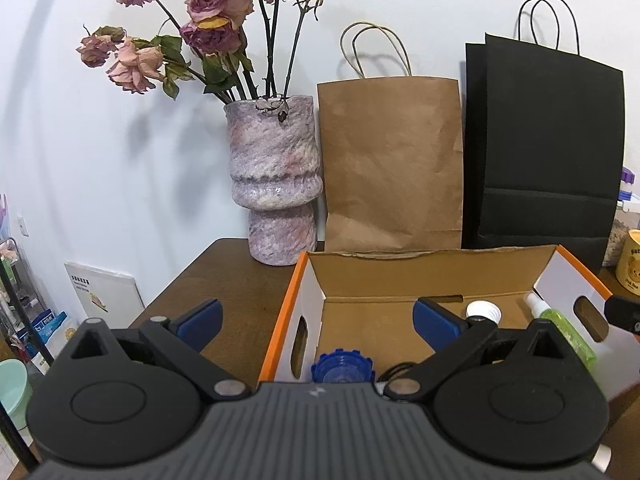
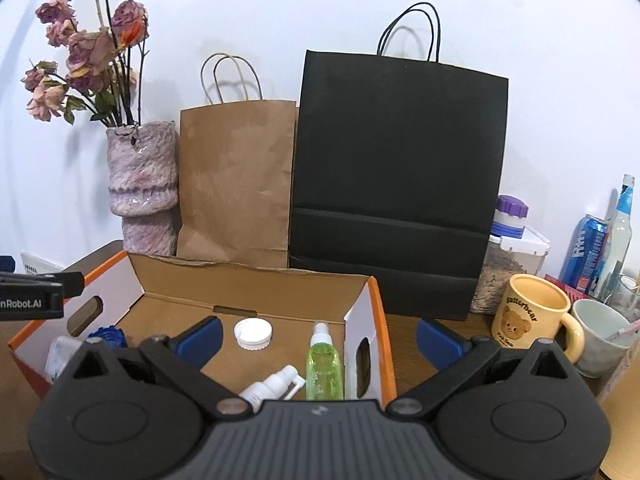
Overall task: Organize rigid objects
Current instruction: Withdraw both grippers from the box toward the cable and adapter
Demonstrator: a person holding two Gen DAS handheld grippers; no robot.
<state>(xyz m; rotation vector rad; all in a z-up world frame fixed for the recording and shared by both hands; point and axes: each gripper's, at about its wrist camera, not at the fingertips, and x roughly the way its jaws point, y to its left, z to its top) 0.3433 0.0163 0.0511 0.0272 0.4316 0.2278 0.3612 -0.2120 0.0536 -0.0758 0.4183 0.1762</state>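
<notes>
An open cardboard box with orange edges sits on the brown table. Inside lie a white cap, a green spray bottle, a white spray bottle and a blue ridged lid. My left gripper hangs open over the box's left wall, nothing between its blue pads. My right gripper is open above the box's right end, also holding nothing. The left gripper's side shows at the left edge of the right wrist view.
Behind the box stand a pink-grey vase of dried roses, a brown paper bag and a black paper bag. Right of the box are a yellow bear mug, a pale cup, a jar, a can and a bottle.
</notes>
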